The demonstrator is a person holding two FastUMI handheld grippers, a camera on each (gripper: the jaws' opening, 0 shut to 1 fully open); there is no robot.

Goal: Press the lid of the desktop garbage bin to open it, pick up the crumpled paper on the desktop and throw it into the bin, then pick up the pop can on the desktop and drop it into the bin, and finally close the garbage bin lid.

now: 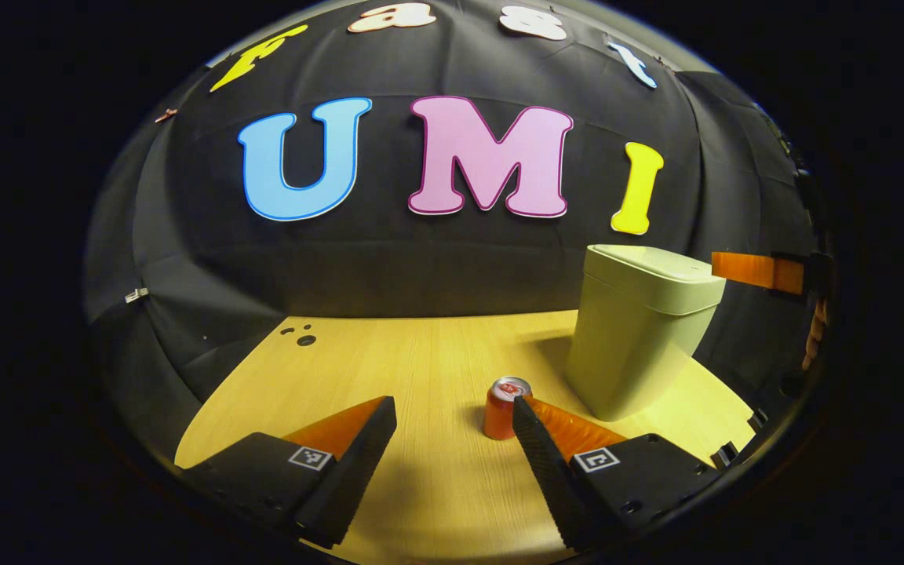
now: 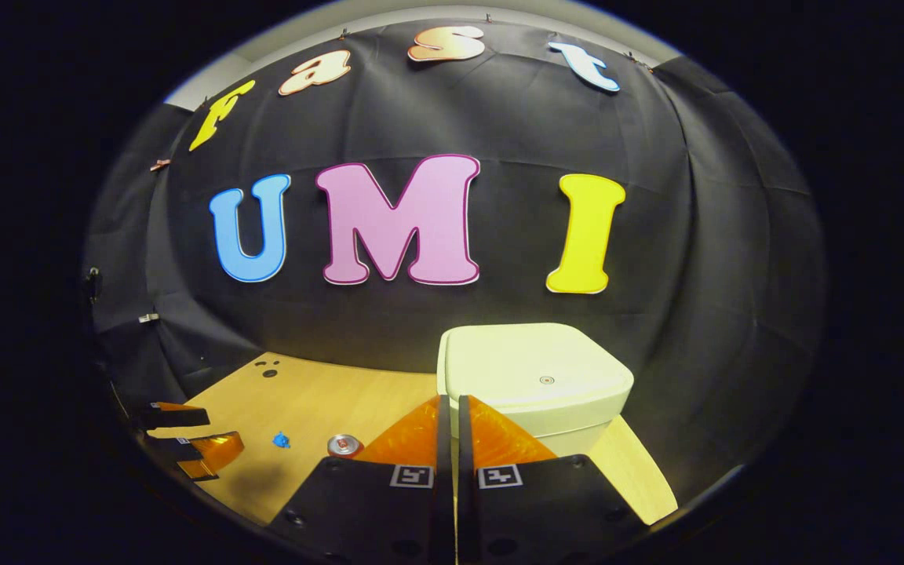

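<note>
The pale green bin (image 1: pixel 640 337) stands on the right of the wooden table with its lid (image 2: pixel 534 369) down. My right gripper (image 2: pixel 450 402) is shut with nothing in it, and its tips hang just over the lid's near edge; in the left gripper view the right gripper (image 1: pixel 727 267) shows beside the lid's right edge. An orange pop can (image 1: pixel 504 410) stands upright left of the bin, right by the right-hand finger of my open left gripper (image 1: pixel 448 408). A small blue crumpled scrap (image 2: pixel 282 440) lies between the can (image 2: pixel 344 445) and the left gripper (image 2: pixel 224 429).
The light wooden table (image 1: pixel 421 353) reaches back to the black cloth wall. A few small dark holes (image 1: pixel 300 337) mark its back left corner. Its right edge (image 2: pixel 644 479) runs just past the bin.
</note>
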